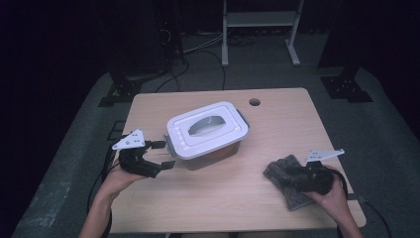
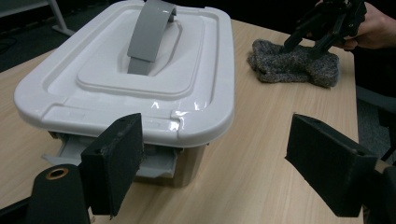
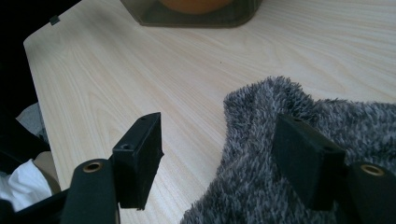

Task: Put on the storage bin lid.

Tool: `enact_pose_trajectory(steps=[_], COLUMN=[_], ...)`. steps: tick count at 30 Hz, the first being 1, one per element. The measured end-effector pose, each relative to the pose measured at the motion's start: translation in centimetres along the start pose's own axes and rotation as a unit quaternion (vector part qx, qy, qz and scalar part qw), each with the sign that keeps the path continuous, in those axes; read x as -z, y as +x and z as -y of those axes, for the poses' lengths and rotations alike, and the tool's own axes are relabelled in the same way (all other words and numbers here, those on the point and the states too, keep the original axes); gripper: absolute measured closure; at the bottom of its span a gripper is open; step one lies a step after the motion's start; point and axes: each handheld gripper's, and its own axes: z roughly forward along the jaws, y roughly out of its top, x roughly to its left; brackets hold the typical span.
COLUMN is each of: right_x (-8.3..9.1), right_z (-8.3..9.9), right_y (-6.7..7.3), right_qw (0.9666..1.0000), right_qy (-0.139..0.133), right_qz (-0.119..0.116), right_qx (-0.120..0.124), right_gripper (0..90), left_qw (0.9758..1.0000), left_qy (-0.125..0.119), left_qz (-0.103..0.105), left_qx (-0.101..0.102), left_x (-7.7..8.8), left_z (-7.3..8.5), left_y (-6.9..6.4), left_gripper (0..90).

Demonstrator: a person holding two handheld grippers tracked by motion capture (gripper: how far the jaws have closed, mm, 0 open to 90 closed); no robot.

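A clear storage box with a white lid [image 1: 207, 130] [image 2: 140, 70] and a grey handle [image 2: 149, 35] stands in the middle of the wooden table [image 1: 223, 198]. My left gripper [image 1: 166, 154] [image 2: 219, 163] is open at the box's left end, its jaws level with the grey latch [image 2: 156, 164] and apart from it. A grey fuzzy cloth [image 1: 277, 171] [image 2: 289, 65] [image 3: 261, 107] lies at the front right. My right gripper [image 1: 292, 177] [image 3: 224, 154] [image 2: 302, 49] is open over the cloth's edge, one jaw on the cloth, the other over bare table.
Something orange [image 3: 191, 4] shows through the box's wall. A round cable hole [image 1: 254, 102] sits near the table's far edge. A white frame [image 1: 260, 20] and dark stands rise behind the table. The table's left edge [image 3: 32, 70] lies close to my right gripper's view.
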Motion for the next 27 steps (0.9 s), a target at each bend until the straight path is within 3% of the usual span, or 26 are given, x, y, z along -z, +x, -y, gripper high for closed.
enact_pose_trajectory(steps=[27], right_x=[0.1], right_z=[0.3], right_y=[-0.2], right_qw=[1.0000], right_qy=[0.002], right_qz=[0.002], right_qx=[-0.001], right_gripper=[32.3], left_qw=[0.9996], left_qy=[0.018], left_qz=[-0.001], left_qx=[0.022], left_x=[0.0], left_z=[5.0], left_y=[-0.9], left_gripper=[16.7])
